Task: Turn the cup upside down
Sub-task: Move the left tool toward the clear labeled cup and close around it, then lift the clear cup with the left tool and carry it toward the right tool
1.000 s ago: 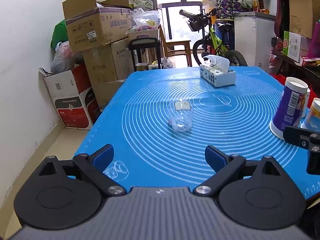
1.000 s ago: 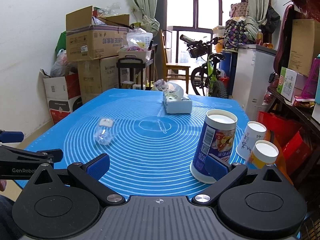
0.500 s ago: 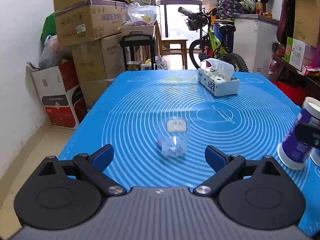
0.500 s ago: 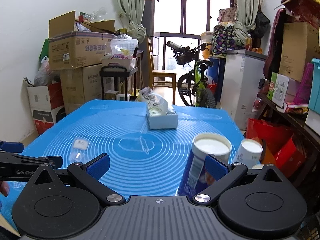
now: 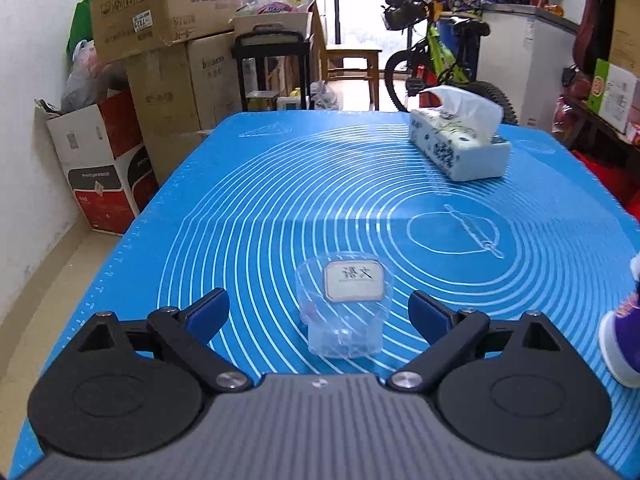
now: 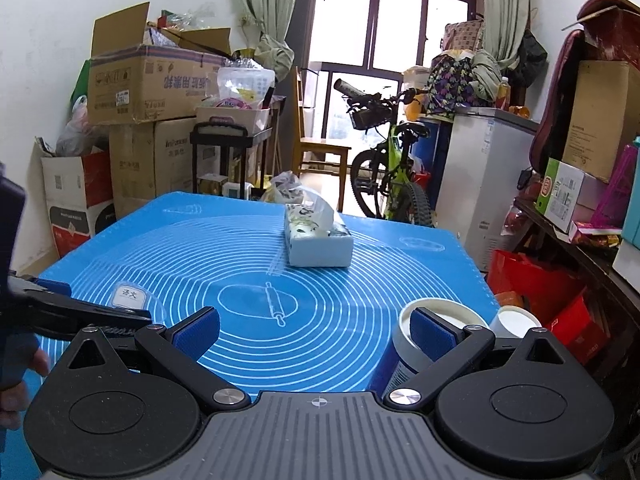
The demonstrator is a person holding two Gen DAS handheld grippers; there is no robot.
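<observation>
Cup (image 5: pixel 344 312) clear, on blue mat (image 5: pixel 280 208) | left tool (image 5: pixel 318 312) wide | right tool (image 6: pixel 316 330) wide | cluttered room

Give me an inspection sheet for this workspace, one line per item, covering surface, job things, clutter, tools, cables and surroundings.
Surface: blue mat printed with white rings, covering the table.
Job's things: clear plastic cup with a white label, lying on the mat between the left tool's fingers, not gripped.
Clutter: tissue box toward the far side of the mat; purple-labelled tub and white paper cup near the right edge.
Tools: left tool open around the cup; right tool open, holding nothing.
Cables: nothing seen.
Surroundings: stacked cardboard boxes at left, bicycle by the window, white cabinet at right.
</observation>
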